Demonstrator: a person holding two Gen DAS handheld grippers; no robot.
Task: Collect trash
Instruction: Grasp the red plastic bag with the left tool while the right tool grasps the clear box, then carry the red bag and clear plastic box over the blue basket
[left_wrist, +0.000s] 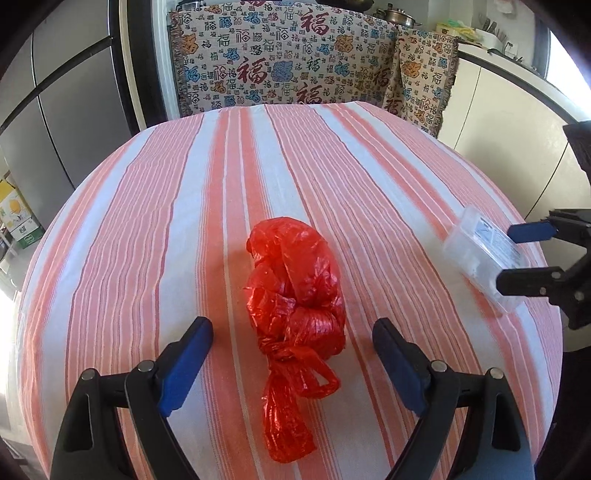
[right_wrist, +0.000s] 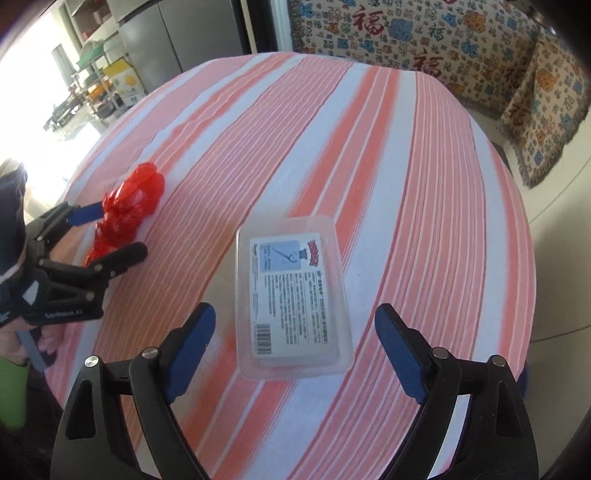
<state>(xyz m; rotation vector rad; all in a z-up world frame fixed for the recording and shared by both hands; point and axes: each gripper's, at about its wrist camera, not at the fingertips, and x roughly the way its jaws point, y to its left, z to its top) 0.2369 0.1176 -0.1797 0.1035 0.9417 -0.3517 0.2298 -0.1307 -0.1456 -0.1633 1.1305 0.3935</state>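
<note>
Pickup is in hand: left gripper (left_wrist: 291, 354) gapes astride bag (left_wrist: 295, 284), right gripper (right_wrist: 295, 343) gapes with box (right_wrist: 291, 295) at 12 o'clock, each needing to drop and pinch.

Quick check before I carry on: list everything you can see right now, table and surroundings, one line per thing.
Knotted red plastic bag: one, red, on the table between the open pads of the left tool.
Clear rectangular plastic box with a white printed label: one, transparent, on the table ahead of the right tool, untouched.
Striped tablecloth: one, pink and white, covering the table.
Patterned woven throw: cream with red, blue and orange motifs, draped behind the table.
Metal pot: one, silver, on the counter behind the throw.
Yellow and green cardboard carton: one, far left of the room.
Left tool: one, black with blue pads, open.
Right tool: one, black with blue pads, open.
</note>
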